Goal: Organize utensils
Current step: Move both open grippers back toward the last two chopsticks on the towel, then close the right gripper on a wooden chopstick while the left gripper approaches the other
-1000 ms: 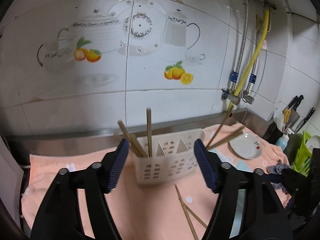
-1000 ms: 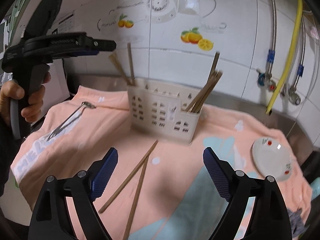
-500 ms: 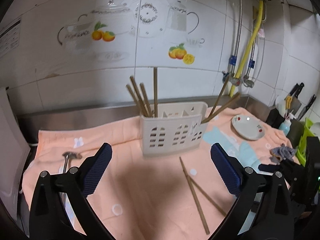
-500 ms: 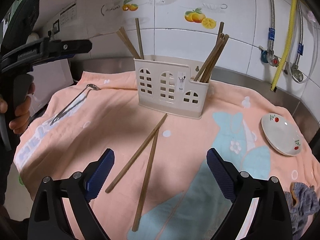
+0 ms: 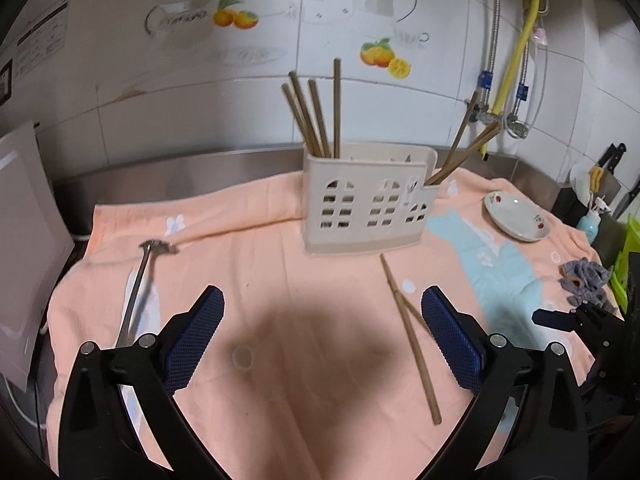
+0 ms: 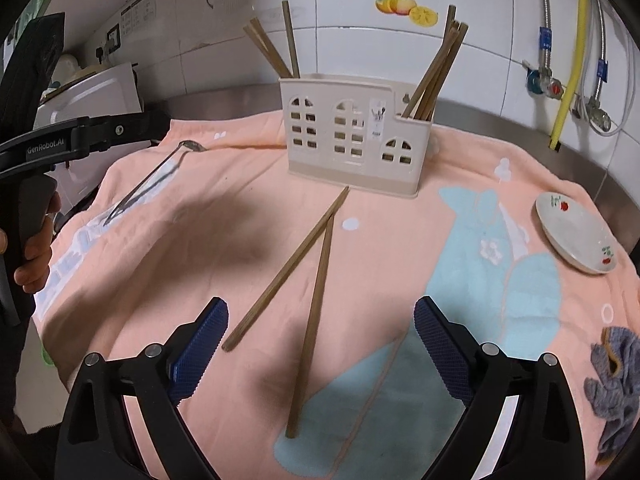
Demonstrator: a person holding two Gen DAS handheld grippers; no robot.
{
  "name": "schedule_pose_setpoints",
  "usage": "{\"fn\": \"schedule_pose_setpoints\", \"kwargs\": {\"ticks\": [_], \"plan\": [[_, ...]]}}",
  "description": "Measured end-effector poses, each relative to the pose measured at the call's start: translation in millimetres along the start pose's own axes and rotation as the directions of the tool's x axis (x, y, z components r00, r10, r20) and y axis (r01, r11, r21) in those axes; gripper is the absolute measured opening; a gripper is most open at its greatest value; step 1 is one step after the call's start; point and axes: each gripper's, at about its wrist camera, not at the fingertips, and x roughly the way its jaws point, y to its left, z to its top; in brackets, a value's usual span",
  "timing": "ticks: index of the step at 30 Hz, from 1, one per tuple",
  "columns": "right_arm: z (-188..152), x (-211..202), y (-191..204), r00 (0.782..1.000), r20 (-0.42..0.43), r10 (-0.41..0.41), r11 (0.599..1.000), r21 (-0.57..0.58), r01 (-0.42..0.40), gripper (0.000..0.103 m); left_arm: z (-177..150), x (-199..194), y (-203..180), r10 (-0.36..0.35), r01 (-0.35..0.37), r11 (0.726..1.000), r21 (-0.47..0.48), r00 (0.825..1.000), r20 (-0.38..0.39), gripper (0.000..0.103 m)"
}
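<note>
Both grippers have dropped toward the surface since a second ago; the holder (image 5: 366, 204) now sits farther off in both wrist views instead of just ahead of the left jaws.

Left gripper (image 5: 320, 336): jaws were partly drawn in a second ago, now spread wide, nothing between them but bare towel (image 5: 280, 272). Right gripper (image 6: 320, 344): jaws wide open, empty, hanging over the near ends of the two loose chopsticks (image 6: 308, 280).

The loose chopsticks lie on the towel in a narrow V, far tips meeting just in front of the holder's base, near ends splayed toward the right gripper. One group of chopsticks stands in the holder's left compartment and another in its right one. A metal spoon (image 5: 138, 292) lies on the towel at far left, apart from everything else. A small dish (image 6: 576, 236) sits at right.

Reading: the left jaws look just emptied. Remaining to stow: the two loose chopsticks and the spoon. The right gripper seems best placed for the chopsticks, the left for the spoon.
</note>
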Motion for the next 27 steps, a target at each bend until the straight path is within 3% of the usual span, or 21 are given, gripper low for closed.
{"fn": "schedule_pose_setpoints", "kwargs": {"ticks": [14,20,27], "plan": [[-25.0,13.3,0.2,0.998,-0.056,0.015,0.999,0.053,-0.012,0.091,-35.4,1.7,21.5,0.081,-0.085,0.994,-0.068,0.995,-0.061,0.098],[-29.9,19.2,-0.8,0.997,-0.071,0.024,0.996,0.083,-0.018,0.09,-44.2,-1.1,25.6,0.08,-0.086,0.993,-0.082,0.994,-0.072,0.098],[-33.3,28.7,-1.7,0.994,-0.096,0.05,0.992,0.116,-0.039,0.066,-49.8,-2.4,27.1,0.077,-0.084,0.992,-0.09,0.994,-0.076,0.098]]}}
